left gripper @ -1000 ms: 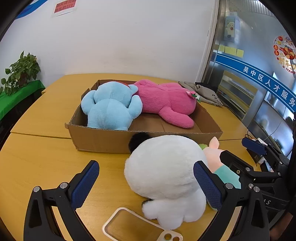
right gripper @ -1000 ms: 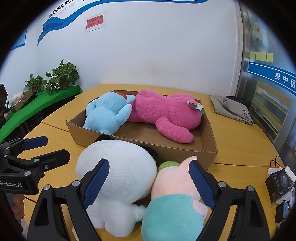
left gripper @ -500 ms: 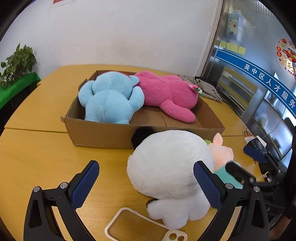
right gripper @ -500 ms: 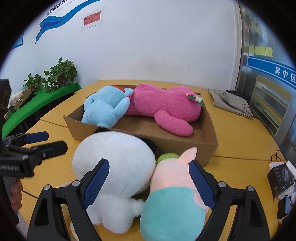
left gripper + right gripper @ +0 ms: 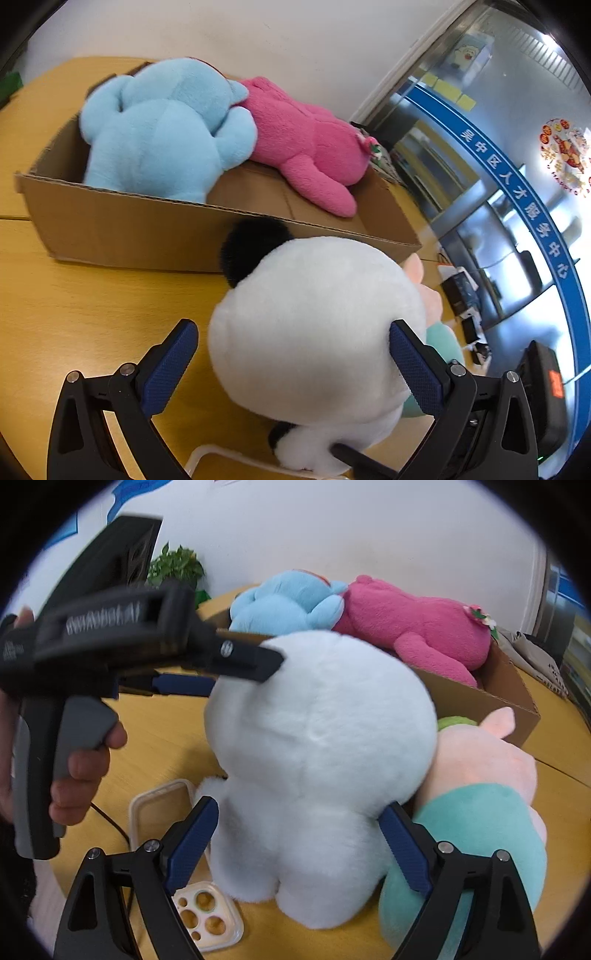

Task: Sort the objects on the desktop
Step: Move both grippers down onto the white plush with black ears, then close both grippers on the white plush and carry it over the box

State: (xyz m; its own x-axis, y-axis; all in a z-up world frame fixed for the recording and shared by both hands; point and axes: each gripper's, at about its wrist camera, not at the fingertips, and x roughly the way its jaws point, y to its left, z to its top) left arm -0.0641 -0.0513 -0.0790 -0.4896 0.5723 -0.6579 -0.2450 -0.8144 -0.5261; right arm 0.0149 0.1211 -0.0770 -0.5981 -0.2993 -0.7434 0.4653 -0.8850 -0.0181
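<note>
A big white plush toy with a black ear lies on the wooden table in front of a cardboard box. My left gripper is open with its jaws on either side of the toy's head. My right gripper is open with its jaws around the same toy's lower body. The left gripper also shows in the right wrist view, touching the toy's top. A pink and teal plush lies against the white one. A blue plush and a magenta plush lie in the box.
A clear phone case lies on the table under the white toy's left side. A grey cloth lies behind the box at the right. Small dark devices sit near the table's right edge. A potted plant stands at the back left.
Both grippers have moved forward and closed in on the white plush, which now sits between both pairs of jaws. The right gripper has swung left from the pink plush to the white one.
</note>
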